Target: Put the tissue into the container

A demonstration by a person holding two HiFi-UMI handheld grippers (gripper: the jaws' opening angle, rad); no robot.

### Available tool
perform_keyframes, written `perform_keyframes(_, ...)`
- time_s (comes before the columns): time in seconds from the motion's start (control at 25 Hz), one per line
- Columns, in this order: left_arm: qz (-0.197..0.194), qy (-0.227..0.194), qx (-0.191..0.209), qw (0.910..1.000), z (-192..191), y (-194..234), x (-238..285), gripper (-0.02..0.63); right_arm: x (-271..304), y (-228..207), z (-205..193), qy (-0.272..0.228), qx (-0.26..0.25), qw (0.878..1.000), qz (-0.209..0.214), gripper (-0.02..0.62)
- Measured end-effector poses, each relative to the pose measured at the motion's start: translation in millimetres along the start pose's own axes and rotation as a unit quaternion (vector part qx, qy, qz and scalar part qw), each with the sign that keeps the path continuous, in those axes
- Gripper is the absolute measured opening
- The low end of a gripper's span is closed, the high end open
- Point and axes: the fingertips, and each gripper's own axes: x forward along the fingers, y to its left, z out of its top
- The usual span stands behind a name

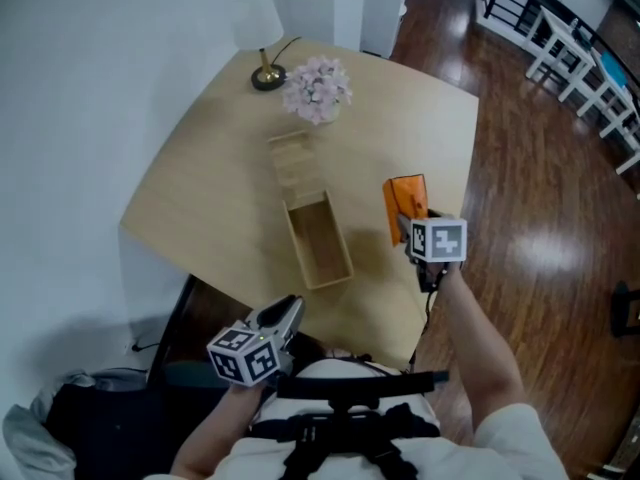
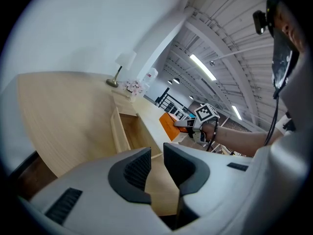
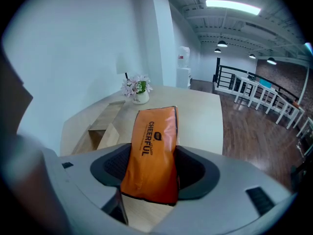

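My right gripper [image 1: 405, 226] is shut on an orange tissue pack [image 1: 404, 206], which stands upright between the pads [image 3: 151, 151] and sticks out past them. It hangs over the right part of the wooden table [image 1: 200, 198], to the right of an open wooden container [image 1: 320, 243] and apart from it. The box is empty; in the right gripper view it lies low at the left [image 3: 98, 131]. My left gripper [image 1: 290, 308] stays near the table's front edge, below the container. Its jaws [image 2: 157, 163] are almost together with nothing between them.
A flat wooden lid [image 1: 292, 160] lies just beyond the container. A vase of pink flowers [image 1: 317, 90] and a lamp [image 1: 266, 73] stand at the table's far end. The table's right edge drops to a wooden floor [image 1: 540, 238]. A dark bag [image 1: 100, 418] sits at the lower left.
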Motion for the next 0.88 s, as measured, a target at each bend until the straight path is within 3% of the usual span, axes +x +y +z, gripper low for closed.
perform_keyframes(0.88,-0.011,-0.026,0.011,0.9995,28,19,-26,0.072,-51,113,-13,-0.021,-0.017,0.998,0.058,0.282)
